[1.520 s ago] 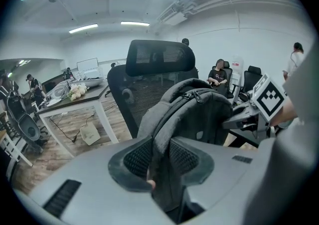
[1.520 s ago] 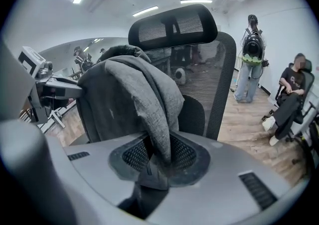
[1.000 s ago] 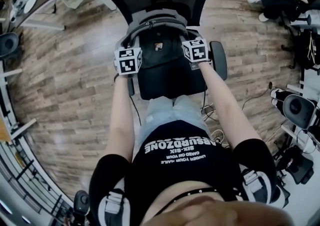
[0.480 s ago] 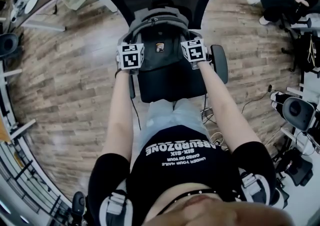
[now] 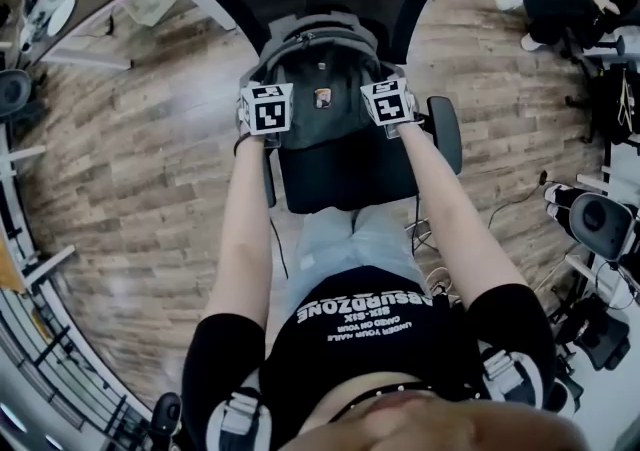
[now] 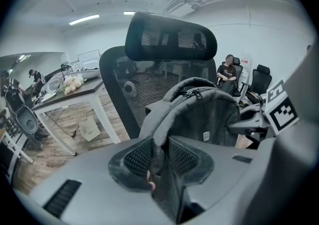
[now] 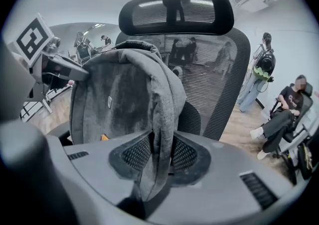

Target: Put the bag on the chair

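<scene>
A grey cloth bag (image 5: pixel 318 79) stands upright over the seat of a black mesh office chair (image 5: pixel 345 174). The bag is at the back of the seat, close to the chair's mesh back. I cannot tell if the bottom of the bag is touching the seat.

The person holds the bag from both sides. The left gripper (image 6: pixel 160 156) is at the bag's left side. Its jaws are clamped on a fold of the grey cloth at the bag's edge, and the cloth fills the gap between the two dark pads. The right gripper (image 7: pixel 160 151) is at the bag's right side. Its jaws are pressed onto a thick grey strip of the bag that hangs down between them.

In the head view the two cubes with square marks sit just beside the bag, one on each side. Both arms reach out straight in front of the person.

The chair stands on a brown wooden floor (image 5: pixel 140 159). A white bench (image 6: pixel 75 92) with pale flowers (image 6: pixel 71 83) on it stands well apart from the chair, on the left. Another person (image 7: pixel 291 107) in dark clothes sits far off to the right.
</scene>
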A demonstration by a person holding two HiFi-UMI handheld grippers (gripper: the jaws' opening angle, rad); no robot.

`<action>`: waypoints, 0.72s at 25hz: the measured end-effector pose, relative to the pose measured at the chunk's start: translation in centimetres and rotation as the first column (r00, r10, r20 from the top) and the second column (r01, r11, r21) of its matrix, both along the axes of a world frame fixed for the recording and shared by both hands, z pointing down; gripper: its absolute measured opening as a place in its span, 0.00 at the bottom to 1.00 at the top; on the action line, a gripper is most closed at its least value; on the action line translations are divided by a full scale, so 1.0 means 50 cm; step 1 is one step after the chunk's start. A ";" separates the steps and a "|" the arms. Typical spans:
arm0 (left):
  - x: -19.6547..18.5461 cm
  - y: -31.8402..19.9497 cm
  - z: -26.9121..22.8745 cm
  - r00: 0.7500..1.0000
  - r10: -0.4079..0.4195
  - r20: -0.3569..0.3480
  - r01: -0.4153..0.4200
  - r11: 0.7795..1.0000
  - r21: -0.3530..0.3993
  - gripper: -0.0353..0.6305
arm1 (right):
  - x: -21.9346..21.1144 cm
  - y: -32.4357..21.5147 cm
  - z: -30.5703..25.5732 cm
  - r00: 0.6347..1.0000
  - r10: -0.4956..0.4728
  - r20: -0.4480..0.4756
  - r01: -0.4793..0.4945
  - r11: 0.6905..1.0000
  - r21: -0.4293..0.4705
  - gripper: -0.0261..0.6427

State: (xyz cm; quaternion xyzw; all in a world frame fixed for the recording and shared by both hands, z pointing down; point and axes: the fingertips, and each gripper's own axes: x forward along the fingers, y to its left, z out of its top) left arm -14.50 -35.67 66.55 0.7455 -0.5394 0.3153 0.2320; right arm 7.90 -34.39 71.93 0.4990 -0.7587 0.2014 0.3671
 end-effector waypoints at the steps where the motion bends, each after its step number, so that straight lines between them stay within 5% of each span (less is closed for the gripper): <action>1: -0.001 -0.003 0.002 1.000 -0.005 -0.003 0.005 1.000 0.001 0.21 | -0.001 -0.002 0.002 1.000 -0.006 -0.005 0.006 1.000 -0.002 0.19; 18: -0.019 -0.085 0.053 1.000 -0.011 -0.008 0.011 1.000 -0.015 0.21 | -0.009 -0.060 0.049 0.994 -0.081 -0.072 0.076 0.995 -0.066 0.19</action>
